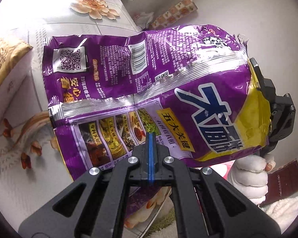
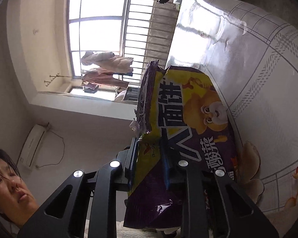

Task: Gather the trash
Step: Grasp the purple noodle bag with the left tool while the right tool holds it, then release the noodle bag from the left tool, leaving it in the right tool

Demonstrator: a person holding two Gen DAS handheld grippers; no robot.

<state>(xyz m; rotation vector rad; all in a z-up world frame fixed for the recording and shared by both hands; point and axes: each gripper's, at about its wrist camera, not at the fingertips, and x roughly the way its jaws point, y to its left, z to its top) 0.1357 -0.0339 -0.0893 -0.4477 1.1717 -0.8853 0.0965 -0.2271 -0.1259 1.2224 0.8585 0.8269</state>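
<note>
Gripping purple bag [image 1: 141, 91], both tools: left [image 1: 150, 138] closed, right [image 2: 149, 152] clamped.

Black hand-held gripper [image 1: 150, 138] with blue pads and silver screws; white-gloved hand [image 1: 250, 176]; dark hair.

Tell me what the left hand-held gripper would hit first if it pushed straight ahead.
The left hand-held gripper is shut, its tips right against the purple noodle bag, so it would likely press into the bag's printed back. Whether they already touch is unclear. The flowered tablecloth lies behind.
</note>
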